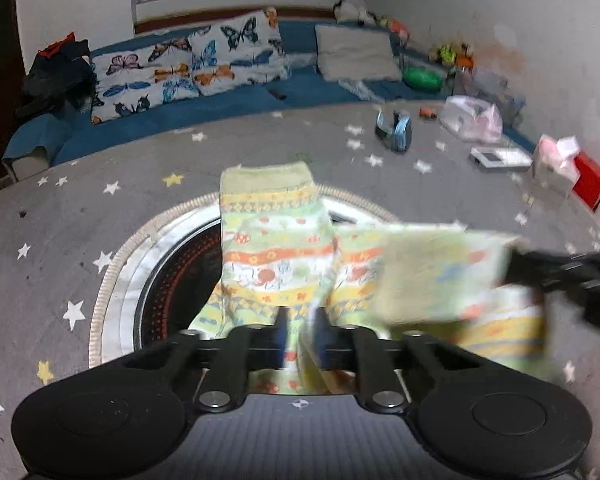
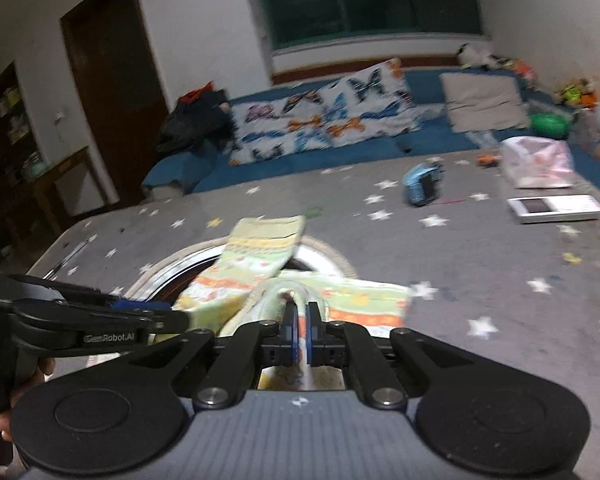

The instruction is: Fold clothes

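Note:
A small pair of patterned green, yellow and orange child's trousers (image 1: 276,248) lies on the grey star-print table cover (image 1: 60,216), partly over a round stove inset (image 1: 160,272). My left gripper (image 1: 302,320) is shut on the trousers' near edge. My right gripper (image 2: 300,320) is shut on another part of the trousers (image 2: 252,264) and holds it lifted; in the left wrist view it comes in from the right (image 1: 512,264) with a blurred fold of cloth. The left gripper shows at the left of the right wrist view (image 2: 180,318).
On the table's far right are a blue tape dispenser (image 1: 394,132), a plastic bag (image 1: 472,118), a white device (image 1: 500,158) and a tissue pack with a red box (image 1: 568,168). Behind is a blue couch (image 1: 228,100) with butterfly pillows.

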